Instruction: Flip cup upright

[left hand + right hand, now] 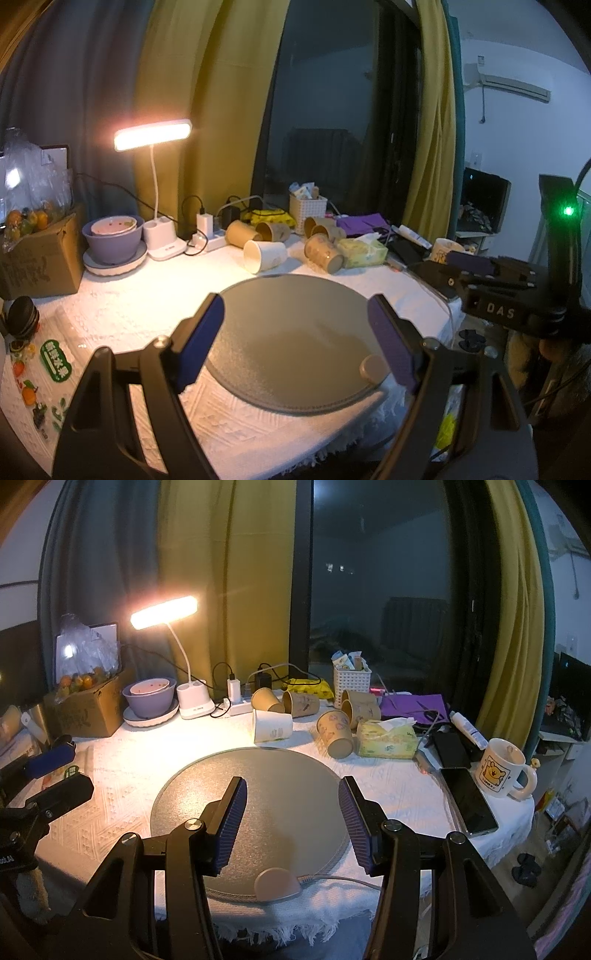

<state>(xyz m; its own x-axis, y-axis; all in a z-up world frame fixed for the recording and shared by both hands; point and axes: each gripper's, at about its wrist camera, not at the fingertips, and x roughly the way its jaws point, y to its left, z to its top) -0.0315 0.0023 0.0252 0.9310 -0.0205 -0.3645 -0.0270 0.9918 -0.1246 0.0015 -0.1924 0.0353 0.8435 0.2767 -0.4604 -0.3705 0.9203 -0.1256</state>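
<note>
While tipped, white cup [272, 726] beyond right claw [292, 821]

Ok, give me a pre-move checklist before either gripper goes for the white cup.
1. Left gripper open and holding nothing: ok.
2. Right gripper open and holding nothing: ok.
3. White cup upright: not ok, it lies on its side just beyond the grey mat.
4. Path over the mat to the cup free: ok.
5. Room around the cup: not ok, brown cups lie close beside and behind it.
6. Cup empty: cannot tell.
</note>
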